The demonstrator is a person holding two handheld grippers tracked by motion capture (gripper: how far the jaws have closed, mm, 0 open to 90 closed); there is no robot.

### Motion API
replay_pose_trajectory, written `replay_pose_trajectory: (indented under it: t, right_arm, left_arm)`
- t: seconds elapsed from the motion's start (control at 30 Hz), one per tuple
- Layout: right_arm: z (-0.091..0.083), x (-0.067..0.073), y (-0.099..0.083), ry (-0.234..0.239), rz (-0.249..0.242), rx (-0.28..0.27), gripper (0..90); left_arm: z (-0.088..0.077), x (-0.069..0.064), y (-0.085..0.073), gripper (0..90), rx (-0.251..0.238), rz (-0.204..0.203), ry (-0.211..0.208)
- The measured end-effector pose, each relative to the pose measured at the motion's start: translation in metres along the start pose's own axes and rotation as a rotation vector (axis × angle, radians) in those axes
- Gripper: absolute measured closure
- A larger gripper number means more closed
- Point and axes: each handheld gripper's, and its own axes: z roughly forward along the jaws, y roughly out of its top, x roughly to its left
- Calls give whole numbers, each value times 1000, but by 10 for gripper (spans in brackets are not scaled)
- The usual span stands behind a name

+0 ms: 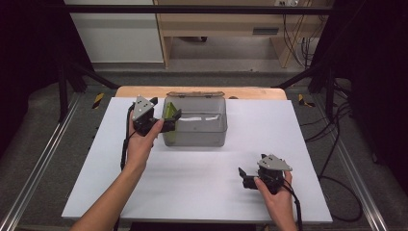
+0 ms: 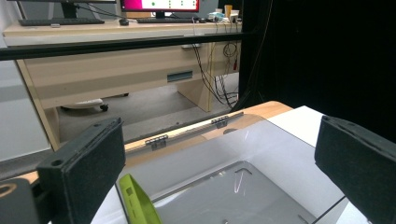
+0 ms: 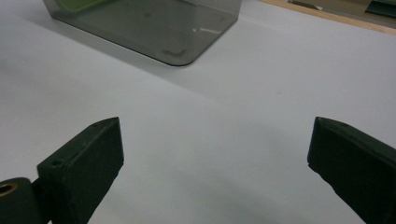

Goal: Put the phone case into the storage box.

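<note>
Lying below left gripper (image 1: 169, 119): green piece (image 2: 136, 201)

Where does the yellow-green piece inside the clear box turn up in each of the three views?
High view: the yellow-green piece leans at the left end of the clear box, by the left gripper.
Left gripper view: bottom left, just right of the left jaw, inside the box.
Right gripper view: a sliver at the top left edge, seen through the box wall.
Shared landmark: the clear box on the white table.
</note>
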Motion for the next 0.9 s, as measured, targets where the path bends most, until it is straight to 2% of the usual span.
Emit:
replay_pose_trajectory:
  t: [0.23, 0.9]
  right_arm:
    - [0, 0, 0, 1, -3, -1, 41]
    - [0, 1, 0, 4, -9, 1, 41]
  left_arm:
    - [-7, 6, -3, 16, -6, -7, 1]
    - [-24, 24, -15, 16, -5, -20, 39]
